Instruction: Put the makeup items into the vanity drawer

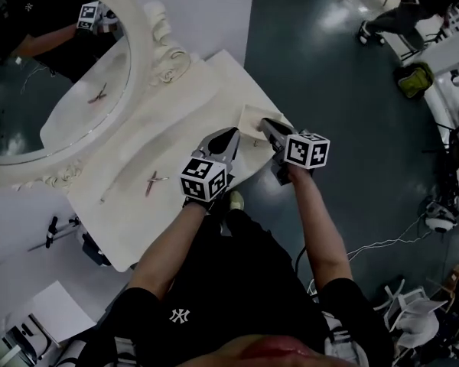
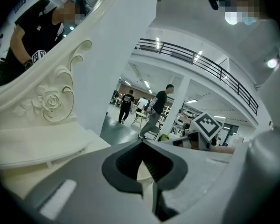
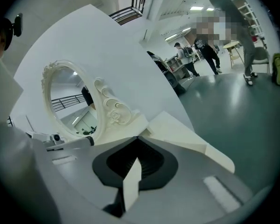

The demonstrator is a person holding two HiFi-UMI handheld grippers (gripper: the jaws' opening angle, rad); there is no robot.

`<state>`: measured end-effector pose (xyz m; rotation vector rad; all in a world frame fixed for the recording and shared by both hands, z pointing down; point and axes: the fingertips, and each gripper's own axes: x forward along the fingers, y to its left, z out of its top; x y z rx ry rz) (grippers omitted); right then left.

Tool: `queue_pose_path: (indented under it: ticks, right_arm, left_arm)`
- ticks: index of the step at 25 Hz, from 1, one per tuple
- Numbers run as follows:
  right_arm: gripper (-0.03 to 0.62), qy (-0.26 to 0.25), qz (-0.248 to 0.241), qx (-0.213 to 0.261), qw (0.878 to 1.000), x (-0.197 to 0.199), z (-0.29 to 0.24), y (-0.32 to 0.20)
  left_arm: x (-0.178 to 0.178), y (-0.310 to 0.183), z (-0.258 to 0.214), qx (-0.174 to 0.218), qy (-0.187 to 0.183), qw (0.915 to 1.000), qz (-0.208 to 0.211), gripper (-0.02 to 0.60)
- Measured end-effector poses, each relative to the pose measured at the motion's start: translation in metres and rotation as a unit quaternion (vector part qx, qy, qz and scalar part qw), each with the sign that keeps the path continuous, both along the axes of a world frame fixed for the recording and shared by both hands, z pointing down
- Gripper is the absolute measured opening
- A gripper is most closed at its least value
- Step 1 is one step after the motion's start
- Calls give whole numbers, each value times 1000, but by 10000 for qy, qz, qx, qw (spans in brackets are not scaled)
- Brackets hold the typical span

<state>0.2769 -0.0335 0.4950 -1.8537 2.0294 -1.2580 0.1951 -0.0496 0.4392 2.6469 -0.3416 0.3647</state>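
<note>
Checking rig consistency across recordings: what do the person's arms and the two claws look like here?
The left claw and right claw are grey two-jaw tools with dark, ribbed inner faces. Each carries a white cube with black square markers: left cube, right cube. The person wears a black short-sleeved top with a small white logo; the forearms are uncovered.
</note>
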Motion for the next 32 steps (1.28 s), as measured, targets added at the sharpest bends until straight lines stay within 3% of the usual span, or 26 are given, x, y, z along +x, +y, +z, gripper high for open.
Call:
queue_pose_path:
  ticks: [9, 13, 16, 19, 25, 32]
  right_arm:
    - [25, -228, 297, -441, 9983, 14, 48, -1]
    - [29, -44, 415, -797, 9959, 23, 71, 7]
    - [101, 175, 407, -931, 9947, 26, 77, 13]
    - [124, 417, 381, -990, 9935, 27, 76, 17]
    - [104, 1221, 382, -798, 9886, 23, 45, 18]
    - [47, 1571, -30, -55, 9876, -32, -16, -4]
  left_arm:
    - [7, 5, 7, -32, -169, 9998, -34, 0]
    - [5, 5, 6, -23, -198, 9998, -80, 0]
    - [0, 6, 9, -34, -230, 9997, -102, 0]
    - [-4, 8, 11, -46, -247, 9996, -121, 0]
    - [-16, 13, 6, -12, -240, 9995, -217, 0]
    - [-51, 11, -10, 119, -215, 9982, -548, 0]
